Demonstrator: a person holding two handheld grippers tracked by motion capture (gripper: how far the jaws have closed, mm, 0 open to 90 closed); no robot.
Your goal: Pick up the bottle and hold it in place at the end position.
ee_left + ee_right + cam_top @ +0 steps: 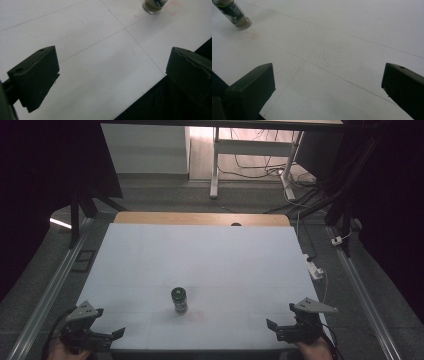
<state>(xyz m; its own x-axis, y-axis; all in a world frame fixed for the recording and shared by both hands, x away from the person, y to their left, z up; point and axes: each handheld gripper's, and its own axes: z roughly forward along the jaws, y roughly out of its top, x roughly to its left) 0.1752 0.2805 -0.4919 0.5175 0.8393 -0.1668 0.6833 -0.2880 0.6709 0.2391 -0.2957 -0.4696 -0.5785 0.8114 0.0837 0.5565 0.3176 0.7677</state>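
Left gripper (118,334): near-left table edge, well apart from bottle. Jaws wide, nothing between; bare table (100,62) seen past them in left gripper view. Held low and roughly level, aimed right toward table centre, forearm entering from bottom of high view.

Bottle (179,300): small, upright, dark cap, label round body, pale contents. Stands on white table (200,255) centre-front, between both grippers, closer to left one, just beside faint red marks (197,314). Seen at top right of left gripper view (153,6) and top left of right gripper view (235,14). Prob. light, rigid, glass-like; smooth wall likely slippery, breakable if dropped or knocked. Narrow base, so prone to tip if nudged from side. Best hold, by judgement: mid-body across label, pads square to wall, moderate squeeze. Avoid cap unless unscrewing.

Right gripper (270,325): near-right table edge, well apart from bottle. Jaws wide, empty. Held low, roughly level, aimed left toward centre, hand at bottom of high view.
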